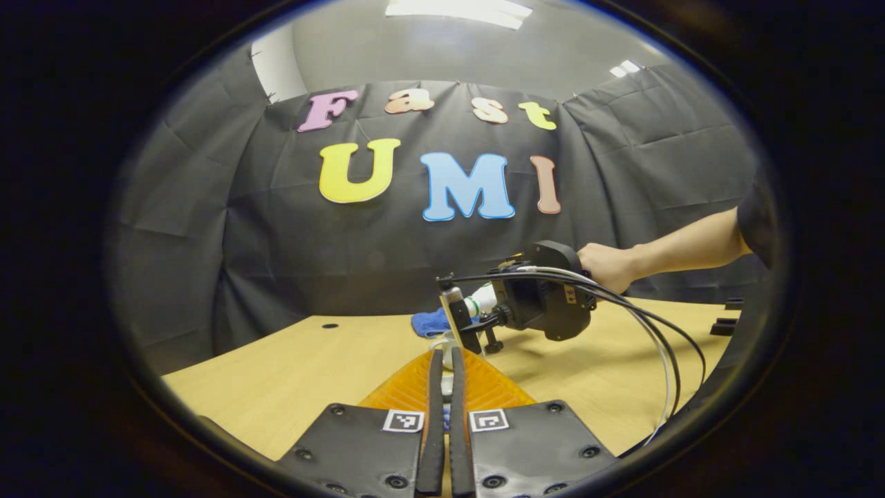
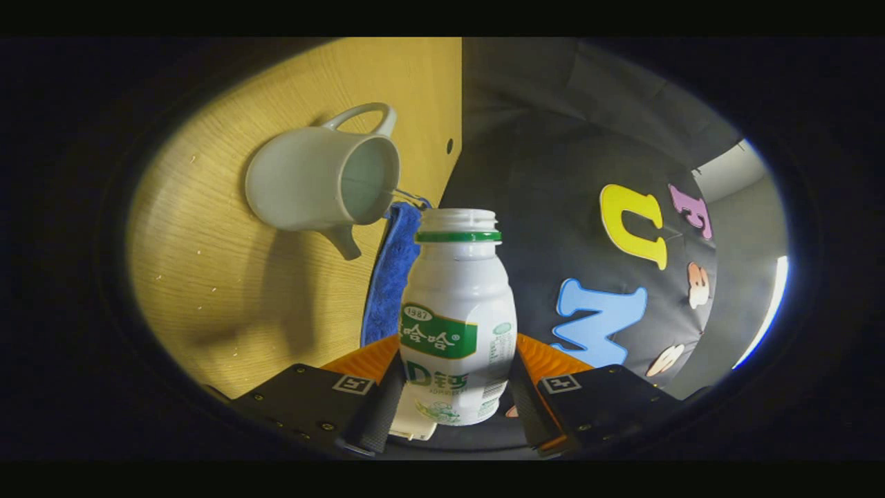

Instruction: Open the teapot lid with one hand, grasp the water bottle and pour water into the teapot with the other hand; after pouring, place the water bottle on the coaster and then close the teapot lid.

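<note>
In the right gripper view my right gripper (image 2: 456, 398) is shut on a white, uncapped water bottle (image 2: 456, 304) with a green label. The view is rolled sideways. The bottle's mouth points toward the white teapot (image 2: 321, 180), which stands open with no lid on it. In the left gripper view a hand holds the right gripper (image 1: 539, 301) with the bottle (image 1: 480, 301) tipped on its side just above the teapot (image 1: 442, 342). My left gripper (image 1: 446, 354) is shut, with a white sliver of the teapot lid (image 1: 448, 384) between its fingers. I see no water stream.
A blue cloth coaster (image 2: 390, 270) lies on the wooden table (image 1: 290, 373) just behind the teapot; it is the blue cloth (image 1: 429, 321) in the left gripper view. Cables (image 1: 657, 332) hang from the right gripper. Small black parts (image 1: 724, 324) sit at the table's right edge.
</note>
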### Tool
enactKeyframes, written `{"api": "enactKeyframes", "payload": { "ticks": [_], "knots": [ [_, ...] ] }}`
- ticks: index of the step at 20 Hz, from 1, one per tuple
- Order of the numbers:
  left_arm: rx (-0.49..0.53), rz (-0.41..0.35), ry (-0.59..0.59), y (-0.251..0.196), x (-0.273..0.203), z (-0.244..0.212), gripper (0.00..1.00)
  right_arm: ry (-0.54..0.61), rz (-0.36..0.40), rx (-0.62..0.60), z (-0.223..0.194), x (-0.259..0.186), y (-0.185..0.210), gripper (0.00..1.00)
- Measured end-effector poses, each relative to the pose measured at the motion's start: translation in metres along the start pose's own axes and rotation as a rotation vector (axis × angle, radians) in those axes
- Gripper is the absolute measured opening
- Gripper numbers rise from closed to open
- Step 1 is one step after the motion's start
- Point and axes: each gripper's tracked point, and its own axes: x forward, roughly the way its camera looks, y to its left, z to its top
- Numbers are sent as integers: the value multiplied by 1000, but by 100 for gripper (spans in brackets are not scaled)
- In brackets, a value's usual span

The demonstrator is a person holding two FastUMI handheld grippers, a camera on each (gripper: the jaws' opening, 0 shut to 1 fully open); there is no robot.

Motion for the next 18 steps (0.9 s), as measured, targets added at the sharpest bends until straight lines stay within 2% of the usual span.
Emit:
{"api": "enactKeyframes", "payload": {
  "ticks": [1,2,3,18],
  "knots": [
    [0,1,-1,0,-1,-1,14,-2,-3,-3,0,0,-1,72],
    [1,2,-2,0,0,1,14,-3,-4,-7,0,0,-2,58],
    [1,2,-4,1,-1,1,14,-3,-5,-13,1,-1,-2,72],
    [9,-1,-8,-1,-1,2,14,-2,-15,-93,-3,0,-11,72]
  ]
}}
